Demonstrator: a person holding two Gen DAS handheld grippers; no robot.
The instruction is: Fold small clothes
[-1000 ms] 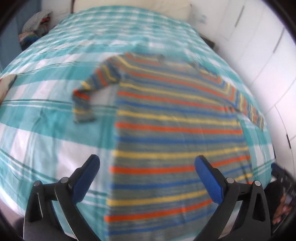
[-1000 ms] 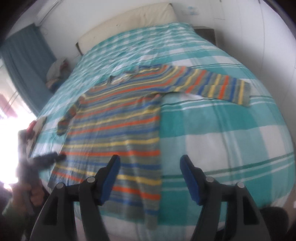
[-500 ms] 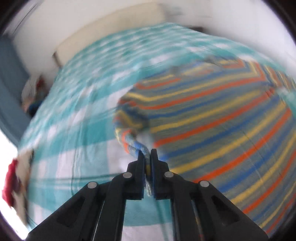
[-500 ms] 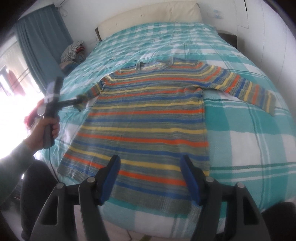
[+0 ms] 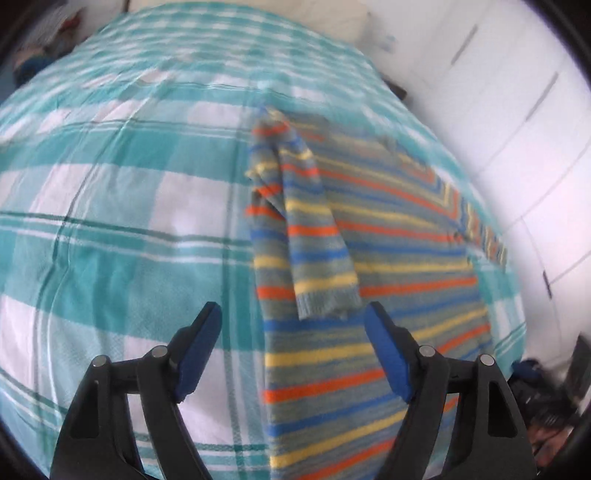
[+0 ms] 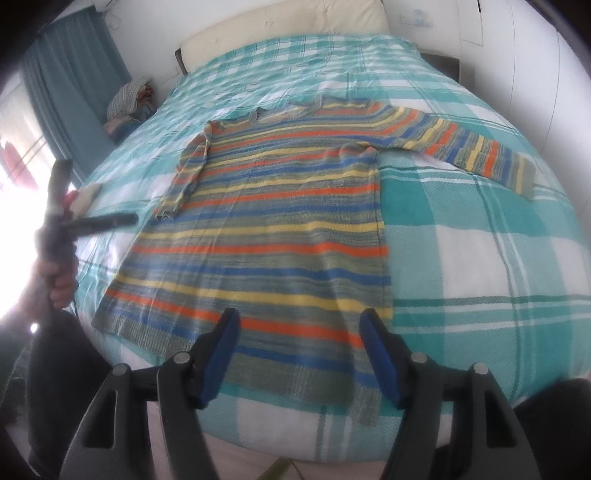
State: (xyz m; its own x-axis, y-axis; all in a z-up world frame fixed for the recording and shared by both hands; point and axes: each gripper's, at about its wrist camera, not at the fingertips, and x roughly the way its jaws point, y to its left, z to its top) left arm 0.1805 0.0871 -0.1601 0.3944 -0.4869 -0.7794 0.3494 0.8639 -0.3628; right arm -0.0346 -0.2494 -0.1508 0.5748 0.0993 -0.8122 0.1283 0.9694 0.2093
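Observation:
A striped sweater (image 6: pixel 277 221) in orange, blue, yellow and grey lies flat, front up, on the bed. Its left sleeve (image 5: pixel 314 236) is folded down over the body along the left edge, with the cuff (image 5: pixel 327 302) just beyond my left gripper (image 5: pixel 293 321). That gripper's jaws are opening and the pads touch nothing. The other sleeve (image 6: pixel 480 155) stretches out to the right. My right gripper (image 6: pixel 300 321) hangs open above the sweater's hem, holding nothing. In the right wrist view a hand (image 6: pixel 59 280) holds the left gripper (image 6: pixel 129 219) at the sweater's left side.
The bed has a teal and white checked cover (image 6: pixel 480 258) and a cream pillow (image 6: pixel 288 29) at its head. A pile of clothes (image 6: pixel 129 99) and a blue curtain (image 6: pixel 74 92) are on the left. White wardrobe doors (image 5: pixel 498 110) stand on the right.
The left gripper was shut on the left sleeve's cuff half a second ago. It has let go and drawn back, and the sleeve now lies folded over the body. The right gripper sank slightly.

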